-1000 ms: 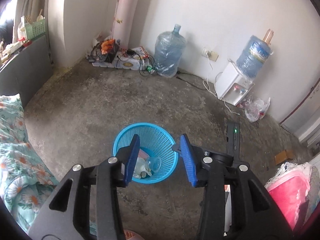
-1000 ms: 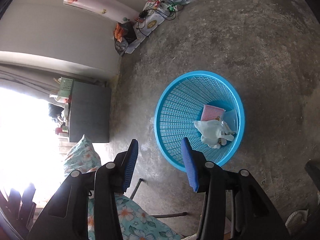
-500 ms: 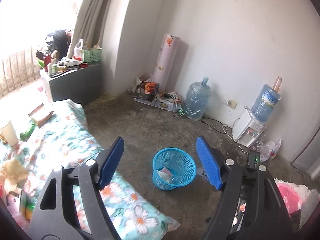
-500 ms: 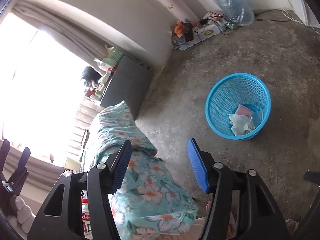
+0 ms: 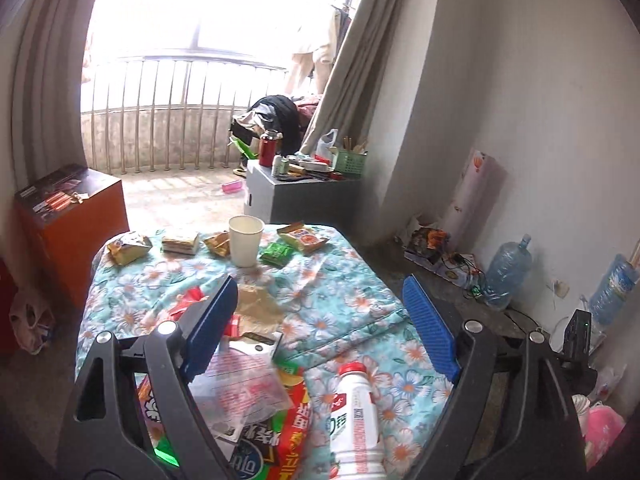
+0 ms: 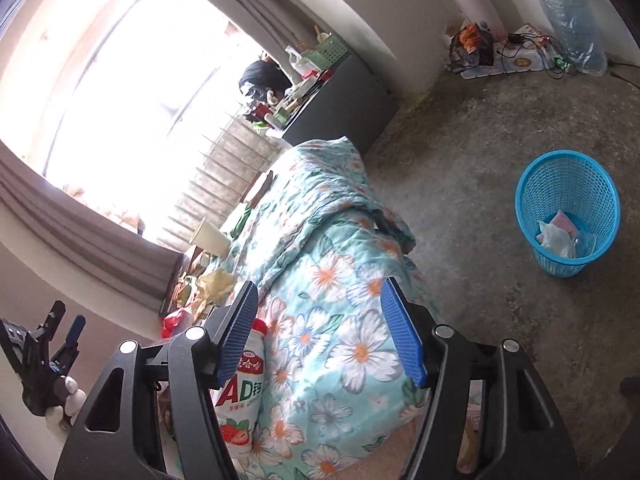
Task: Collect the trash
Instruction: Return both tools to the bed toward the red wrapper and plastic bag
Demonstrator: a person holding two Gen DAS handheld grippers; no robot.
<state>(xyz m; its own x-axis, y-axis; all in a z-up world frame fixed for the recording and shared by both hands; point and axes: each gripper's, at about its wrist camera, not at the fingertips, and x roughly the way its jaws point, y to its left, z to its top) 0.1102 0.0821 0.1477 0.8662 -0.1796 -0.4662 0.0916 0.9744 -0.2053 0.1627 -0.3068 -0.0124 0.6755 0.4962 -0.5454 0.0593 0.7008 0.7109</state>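
Trash lies on a floral-cloth table [image 5: 344, 304]: a white drink bottle with a red cap [image 5: 356, 412], a clear plastic bag [image 5: 240, 388], red snack wrappers [image 5: 296, 420], a paper cup [image 5: 245, 240] and several snack packets [image 5: 302, 238] at the far end. My left gripper [image 5: 320, 328] is open and empty above the near wrappers and bottle. My right gripper [image 6: 320, 332] is open and empty over the table edge, next to the bottle [image 6: 242, 384]. The blue basket [image 6: 568, 212] stands on the floor at right, holding a bag and wrappers.
An orange cabinet [image 5: 68, 232] stands left of the table. A grey cabinet with clutter [image 5: 304, 196] stands beyond it by the balcony. Water jugs [image 5: 508, 272] and cables lie along the right wall. The left gripper shows in the right wrist view [image 6: 44, 356].
Both grippers swung away from the blue basket, up and over to the floral table. The trash on the table came into view. Both stayed open and empty.
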